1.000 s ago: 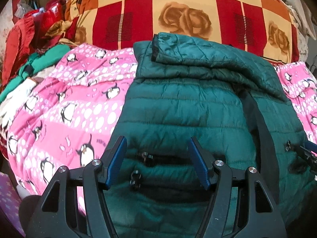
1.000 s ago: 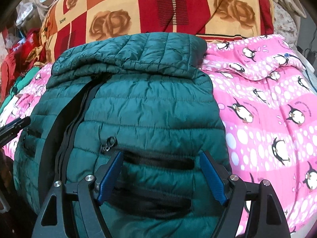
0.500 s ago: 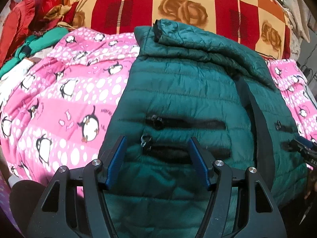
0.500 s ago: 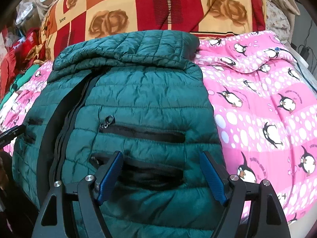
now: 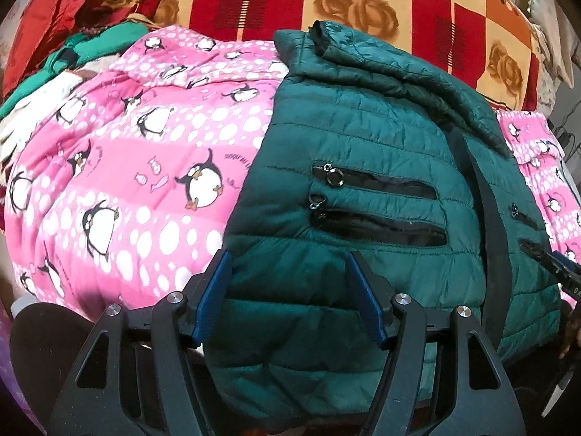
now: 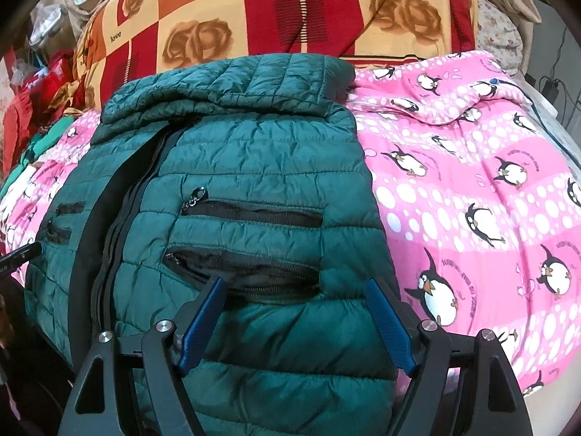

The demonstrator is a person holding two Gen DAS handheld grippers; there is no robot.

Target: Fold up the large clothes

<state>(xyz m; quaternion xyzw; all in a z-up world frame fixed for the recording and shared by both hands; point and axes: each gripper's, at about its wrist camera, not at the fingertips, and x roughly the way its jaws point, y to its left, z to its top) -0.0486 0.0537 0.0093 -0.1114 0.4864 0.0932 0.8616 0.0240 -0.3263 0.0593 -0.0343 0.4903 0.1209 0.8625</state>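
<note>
Spread front-up across a pink penguin-print quilt (image 5: 120, 167): a dark green quilted puffer jacket (image 5: 356, 138), its collar end toward a red-and-orange checked blanket with roses (image 5: 356, 3), its hem at the near edge of the bed. Running down the middle, a black zipper band (image 6: 120, 210). On each front panel, two black zippered pockets (image 5: 377, 200), stacked one above the other, ring pulls at the ends. In the right wrist view, lower pocket (image 6: 247, 272) gaping slightly, upper one closed flat.

Hovering over the jacket's left front panel near the hem, the left gripper (image 5: 290, 290), blue-padded jaws spread wide, green fabric visible between them but no pad pressing on it. Outer finger just over the jacket's side edge, where green meets pink.

Poised over the other panel, the right gripper (image 6: 296, 321), likewise spread wide, nothing clamped; pads apart from the cloth as far as can be told, with the gaping pocket just beyond the fingertips. Inner finger over the panel, outer one close to the jacket's edge beside the quilt.

Piled at the far left corner, red and green garments (image 5: 61, 36). Seen at the far right of the right wrist view, dark cables (image 6: 552, 87) beside the bed.

Each gripper's tip glimpsed at the margin of the other's view.
</note>
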